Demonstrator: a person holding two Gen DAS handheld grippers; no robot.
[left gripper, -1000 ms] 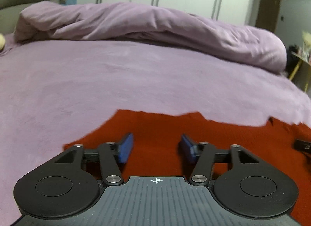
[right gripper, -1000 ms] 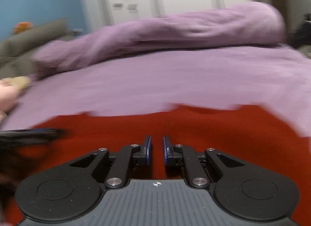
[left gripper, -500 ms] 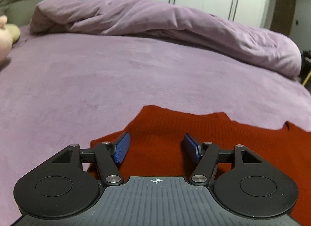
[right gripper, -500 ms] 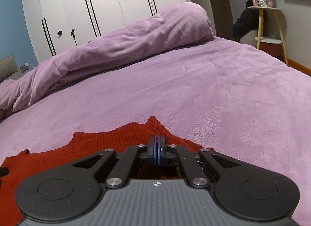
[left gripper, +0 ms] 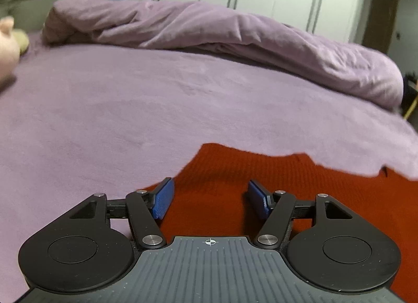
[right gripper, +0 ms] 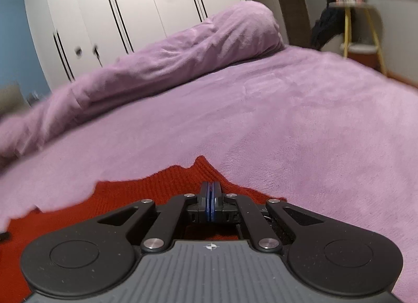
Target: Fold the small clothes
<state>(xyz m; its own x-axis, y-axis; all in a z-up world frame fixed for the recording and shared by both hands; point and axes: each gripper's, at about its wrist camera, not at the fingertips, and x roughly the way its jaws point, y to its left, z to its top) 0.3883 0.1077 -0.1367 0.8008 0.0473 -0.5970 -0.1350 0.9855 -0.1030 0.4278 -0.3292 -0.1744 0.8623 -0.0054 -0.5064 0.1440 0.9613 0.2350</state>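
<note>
A red knitted garment (left gripper: 261, 172) lies flat on the purple bed (left gripper: 130, 107). My left gripper (left gripper: 210, 181) hovers low over its left corner. Its jaws are opening, the blue pads (left gripper: 163, 198) stand well apart, and nothing is pressed between them; red knit shows below the gap. In the right wrist view the garment (right gripper: 169, 185) ends in a pointed corner just ahead of my right gripper (right gripper: 210, 184). That gripper is shut, pads together, and no cloth shows between them. The garment's near part is hidden under both gripper bodies.
A rolled purple duvet (left gripper: 209, 29) runs along the far side of the bed (right gripper: 287, 133). A pink plush toy (left gripper: 7, 42) sits at the far left. White wardrobe doors (right gripper: 130, 16) stand behind, and a yellow-legged side table (right gripper: 358, 16) stands to the right.
The left jaws have spread wider, over the garment's left corner. The right jaws closed fully, and that gripper swung right to the garment's right corner, then held still.
</note>
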